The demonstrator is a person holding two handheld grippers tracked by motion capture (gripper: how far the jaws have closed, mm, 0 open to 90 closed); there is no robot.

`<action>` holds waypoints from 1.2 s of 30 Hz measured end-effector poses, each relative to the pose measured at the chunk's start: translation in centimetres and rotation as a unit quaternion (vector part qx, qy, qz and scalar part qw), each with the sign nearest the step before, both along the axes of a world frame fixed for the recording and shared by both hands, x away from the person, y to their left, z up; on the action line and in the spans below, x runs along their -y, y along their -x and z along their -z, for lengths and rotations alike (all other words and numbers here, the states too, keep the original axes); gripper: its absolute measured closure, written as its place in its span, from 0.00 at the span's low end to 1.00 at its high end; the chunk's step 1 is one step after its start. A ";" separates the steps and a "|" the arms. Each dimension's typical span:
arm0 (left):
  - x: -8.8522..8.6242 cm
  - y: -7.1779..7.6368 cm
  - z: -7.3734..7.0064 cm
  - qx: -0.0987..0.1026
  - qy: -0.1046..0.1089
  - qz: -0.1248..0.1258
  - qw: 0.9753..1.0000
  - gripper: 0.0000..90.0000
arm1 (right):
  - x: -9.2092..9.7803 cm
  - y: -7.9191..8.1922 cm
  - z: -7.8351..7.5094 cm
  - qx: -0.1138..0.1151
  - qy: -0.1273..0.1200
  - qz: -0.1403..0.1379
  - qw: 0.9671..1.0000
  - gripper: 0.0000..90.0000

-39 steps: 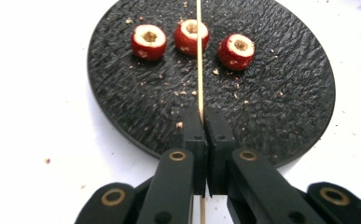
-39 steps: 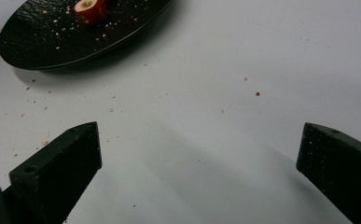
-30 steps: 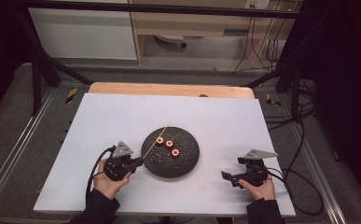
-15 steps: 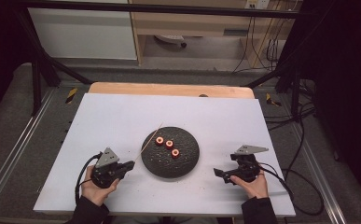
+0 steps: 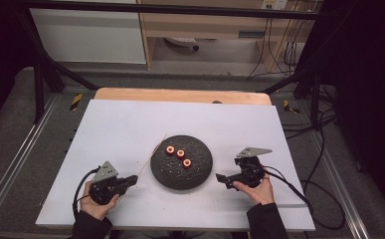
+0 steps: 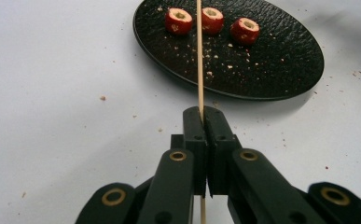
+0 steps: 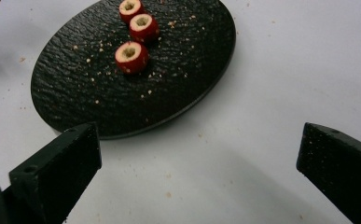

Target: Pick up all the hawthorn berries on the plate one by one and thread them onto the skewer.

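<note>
Left claw [image 6: 201, 116] clenched on skewer [image 6: 199, 56], its tip seemingly over plate [image 6: 281, 60] near three fruit rings [image 6: 211, 19]; right claw [image 7: 199, 154] released.

Overhead view; two close plate [image 5: 181, 172] views

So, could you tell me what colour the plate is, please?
Black, with a rough pebbled texture; the plate shows best in the right gripper view.
</note>
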State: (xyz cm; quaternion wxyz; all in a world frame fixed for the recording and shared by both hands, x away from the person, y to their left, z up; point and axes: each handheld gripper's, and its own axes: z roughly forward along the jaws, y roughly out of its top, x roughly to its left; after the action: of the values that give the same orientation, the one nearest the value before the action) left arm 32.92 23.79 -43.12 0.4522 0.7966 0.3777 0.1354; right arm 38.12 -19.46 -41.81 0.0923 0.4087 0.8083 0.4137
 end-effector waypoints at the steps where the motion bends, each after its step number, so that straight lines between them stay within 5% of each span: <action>1: 0.0 0.0 0.0 0.000 0.001 0.000 1.000 0.98 | -0.4 -0.1 -0.2 -0.001 0.001 0.000 1.000 0.01; 17: -0.1 0.0 0.3 -0.004 -0.001 0.002 1.000 0.98 | -6.6 -3.0 -1.7 -0.014 0.060 -0.021 0.998 0.03; 36: -0.2 -0.1 0.4 -0.001 -0.004 0.003 1.000 0.98 | -11.7 -5.2 -2.6 -0.066 0.095 -0.045 0.992 0.25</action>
State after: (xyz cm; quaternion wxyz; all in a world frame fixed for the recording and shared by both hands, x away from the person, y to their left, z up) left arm 32.99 23.98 -43.49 0.4493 0.7995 0.3751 0.1348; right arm 43.35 -7.79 -39.23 0.0578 0.3877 0.8658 0.3111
